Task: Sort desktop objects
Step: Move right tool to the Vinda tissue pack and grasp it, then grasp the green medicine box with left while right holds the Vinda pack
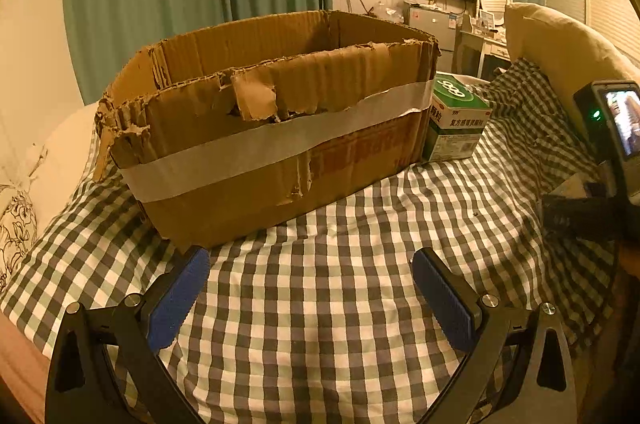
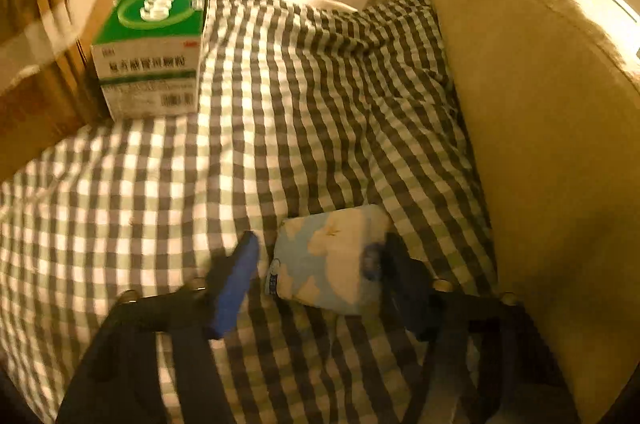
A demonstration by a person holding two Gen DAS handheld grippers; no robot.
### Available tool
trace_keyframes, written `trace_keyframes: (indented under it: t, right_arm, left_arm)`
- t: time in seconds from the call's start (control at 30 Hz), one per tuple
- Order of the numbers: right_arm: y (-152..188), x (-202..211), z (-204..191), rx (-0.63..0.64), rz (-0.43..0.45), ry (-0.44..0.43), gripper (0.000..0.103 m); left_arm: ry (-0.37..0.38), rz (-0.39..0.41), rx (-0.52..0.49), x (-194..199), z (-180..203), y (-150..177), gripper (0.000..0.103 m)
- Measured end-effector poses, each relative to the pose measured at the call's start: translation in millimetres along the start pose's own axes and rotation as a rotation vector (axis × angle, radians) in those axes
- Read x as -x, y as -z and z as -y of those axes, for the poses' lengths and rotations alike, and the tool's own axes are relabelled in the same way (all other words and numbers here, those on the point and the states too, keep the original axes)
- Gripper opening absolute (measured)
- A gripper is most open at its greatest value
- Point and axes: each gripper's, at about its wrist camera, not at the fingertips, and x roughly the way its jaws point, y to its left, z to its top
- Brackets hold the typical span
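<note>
A torn cardboard box (image 1: pixel 276 128) with a white tape band stands on the checked cloth (image 1: pixel 340 304); its inside is hidden. A green and white medicine box (image 1: pixel 456 122) stands at its right end, also in the right wrist view (image 2: pixel 150 52). My left gripper (image 1: pixel 310 264) is open and empty, just in front of the cardboard box. My right gripper (image 2: pixel 316 252) is open, its fingers on either side of a small blue and white tissue pack (image 2: pixel 328 260) lying on the cloth. The view is blurred.
A beige cushion (image 2: pixel 540 124) runs along the right side of the cloth. The right gripper's body with its lit screen (image 1: pixel 612 140) shows at the right edge of the left wrist view. Green curtains, a wall TV and cluttered furniture stand behind.
</note>
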Motion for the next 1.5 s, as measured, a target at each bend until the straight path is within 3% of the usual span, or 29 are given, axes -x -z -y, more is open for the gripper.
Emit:
trace_keyframes:
  t: [0.07,0.17,0.3,0.47,0.67,0.97,1.0,1.07,1.13,1.4,1.43,1.47,1.5]
  right_arm:
    - [-2,7,4,-0.030,0.031,-0.041,0.031]
    - [-4,17,1,-0.044,0.067,-0.115,0.023]
    - [-5,19,1,-0.079,0.064,-0.258,0.022]
    - [-9,10,-5,-0.063,0.049,-0.218,0.023]
    - [-6,14,-5,-0.083,0.067,-0.339,0.026]
    - [2,24,-5,-0.072,0.095,-0.313,0.027]
    - [3,25,-6,-0.069,0.096,-0.308,0.028]
    - [3,22,-4,-0.074,0.100,-0.287,0.045]
    - [5,20,-1,-0.093,0.098,-0.275,0.050]
    - [4,-9,2,-0.116,0.009,-0.237,0.051]
    - [3,-14,2,-0.126,-0.005,-0.242,0.048]
    - [2,-20,2,-0.135,-0.025,-0.252,0.029]
    - [2,-25,2,-0.142,-0.042,-0.255,0.027]
  left_arm:
    - [0.001,-0.004,-0.002,-1,0,0,0.103]
    - [-0.001,-0.012,-0.005,-2,1,2,0.103]
    - [0.005,-0.029,0.000,-5,1,4,0.103]
    - [0.009,-0.044,-0.005,-9,3,5,0.103]
    - [0.021,-0.058,0.015,-12,0,6,0.103]
    - [0.020,-0.083,0.052,-33,1,3,0.103]
    - [0.028,-0.092,0.056,-37,2,3,0.103]
    - [0.039,-0.106,0.055,-45,7,2,0.103]
    - [0.045,-0.119,0.047,-53,13,1,0.103]
    - [0.086,-0.132,-0.002,-71,43,-7,0.103]
    - [0.088,-0.127,-0.014,-71,45,-7,0.103]
    - [0.093,-0.121,-0.022,-69,47,-8,0.103]
    - [0.101,-0.117,-0.028,-69,48,-8,0.103]
